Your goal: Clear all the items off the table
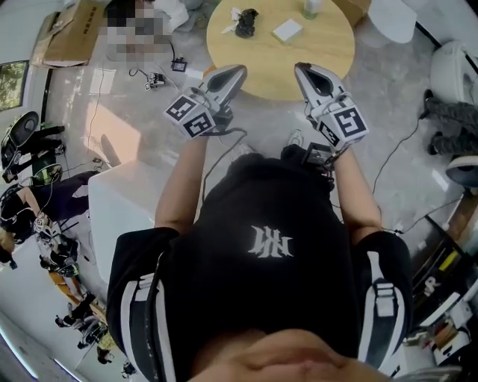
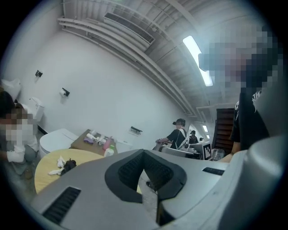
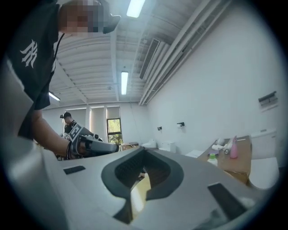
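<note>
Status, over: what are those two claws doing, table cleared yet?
Left gripper and right gripper shut, empty. Table holds tissue, white box, bottle. Nothing blocking.

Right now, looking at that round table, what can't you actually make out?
Head view: the bottle is cut off by the top edge.
Head view: the dark lump beside the tissue is too small to identify.
Left gripper view: the left gripper itself hides most of the table.

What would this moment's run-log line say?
left hand-held gripper: shut, empty | right hand-held gripper: shut, empty | round table: not cleared
</note>
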### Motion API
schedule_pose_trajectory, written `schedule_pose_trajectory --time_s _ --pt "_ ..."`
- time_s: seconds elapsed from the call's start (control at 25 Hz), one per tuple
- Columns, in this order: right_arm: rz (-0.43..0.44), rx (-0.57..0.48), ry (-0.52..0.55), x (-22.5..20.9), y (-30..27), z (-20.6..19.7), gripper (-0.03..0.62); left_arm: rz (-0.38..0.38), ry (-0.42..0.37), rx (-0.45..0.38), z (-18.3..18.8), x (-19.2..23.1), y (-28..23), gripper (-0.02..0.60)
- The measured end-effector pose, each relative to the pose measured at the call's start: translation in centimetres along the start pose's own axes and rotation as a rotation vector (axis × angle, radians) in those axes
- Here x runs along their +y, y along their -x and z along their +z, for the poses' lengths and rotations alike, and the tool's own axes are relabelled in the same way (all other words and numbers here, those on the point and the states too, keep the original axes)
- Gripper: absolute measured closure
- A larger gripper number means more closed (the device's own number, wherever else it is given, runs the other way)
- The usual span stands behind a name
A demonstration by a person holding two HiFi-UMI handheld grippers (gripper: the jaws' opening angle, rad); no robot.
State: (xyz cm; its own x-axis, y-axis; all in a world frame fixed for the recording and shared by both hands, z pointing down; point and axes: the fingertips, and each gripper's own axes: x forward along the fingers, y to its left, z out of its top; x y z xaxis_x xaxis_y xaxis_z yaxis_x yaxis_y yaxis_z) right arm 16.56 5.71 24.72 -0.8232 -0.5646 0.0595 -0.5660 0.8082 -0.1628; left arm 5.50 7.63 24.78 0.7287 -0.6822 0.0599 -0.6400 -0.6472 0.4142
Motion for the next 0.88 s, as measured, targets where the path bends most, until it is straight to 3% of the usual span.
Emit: schedule_pose_trajectory --time_s 0.08,0.2,0.4,0.68,0.76,0.88 --pt "0.033 -0.028 -0.012 -0.3 -0.8 0.4 0.587 0.024 -0.022 0.027 0.0 0.4 0.1 0.569" --pt "0.083 -0.042 -0.001 -1.2 -1.2 0.7 0.514 0.058 -0.049 0.03 0.2 0.2 -0.8 0.569" --pt "0.091 -0.037 -0.006 -3.1 -3.1 0.7 0.441 0.071 -0.072 0.039 0.9 1.1 -1.5 0.569" --pt "0.094 0.034 0.01 -4.0 -10.9 -1.5 0.407 0.057 -0.049 0.061 0.4 7.5 -1.4 0.569" --pt "0.097 0.066 0.005 -3.9 -13.5 -1.9 0.334 0.046 -0.037 0.062 0.7 9.0 -1.4 0.569" --pt "0.085 0.115 -0.017 -4.5 -18.1 -4.2 0.324 0.031 -0.006 0.083 0.1 12.8 -1.3 0.569"
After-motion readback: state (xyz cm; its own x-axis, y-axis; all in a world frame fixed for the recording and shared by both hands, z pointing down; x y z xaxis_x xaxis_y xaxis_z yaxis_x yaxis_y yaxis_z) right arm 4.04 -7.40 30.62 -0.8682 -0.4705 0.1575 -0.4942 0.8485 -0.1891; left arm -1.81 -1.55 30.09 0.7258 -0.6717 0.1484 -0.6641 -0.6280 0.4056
